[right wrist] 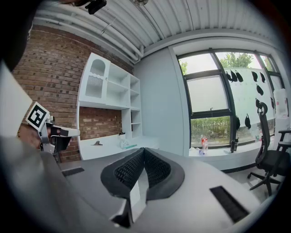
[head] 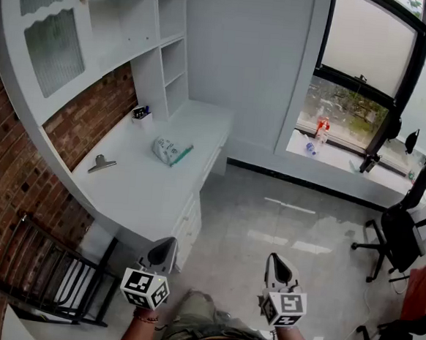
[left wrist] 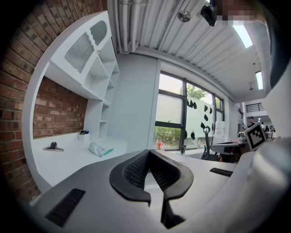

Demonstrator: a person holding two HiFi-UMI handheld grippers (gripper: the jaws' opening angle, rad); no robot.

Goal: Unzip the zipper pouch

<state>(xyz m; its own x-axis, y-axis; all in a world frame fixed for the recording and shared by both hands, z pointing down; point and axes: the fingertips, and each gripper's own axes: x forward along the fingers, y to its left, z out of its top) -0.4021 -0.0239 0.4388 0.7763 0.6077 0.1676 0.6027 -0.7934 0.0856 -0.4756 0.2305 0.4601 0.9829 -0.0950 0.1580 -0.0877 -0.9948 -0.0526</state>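
Observation:
A pale zipper pouch (head: 170, 151) with a teal edge lies on the white desk (head: 142, 189), far ahead of both grippers. It shows small in the left gripper view as the pouch (left wrist: 98, 149) and tiny in the right gripper view as the pouch (right wrist: 126, 145). My left gripper (head: 166, 248) and right gripper (head: 277, 265) are held low over the floor, well short of the desk. Both are shut with nothing between the jaws, as the left gripper (left wrist: 148, 154) and the right gripper (right wrist: 143, 151) show in their own views.
A metal clip (head: 100, 165) and a small pen holder (head: 140, 114) also sit on the desk. A black folding rack (head: 50, 277) stands at the left by the brick wall. Office chairs (head: 399, 235) stand at the right. Bottles (head: 318, 134) line the window sill.

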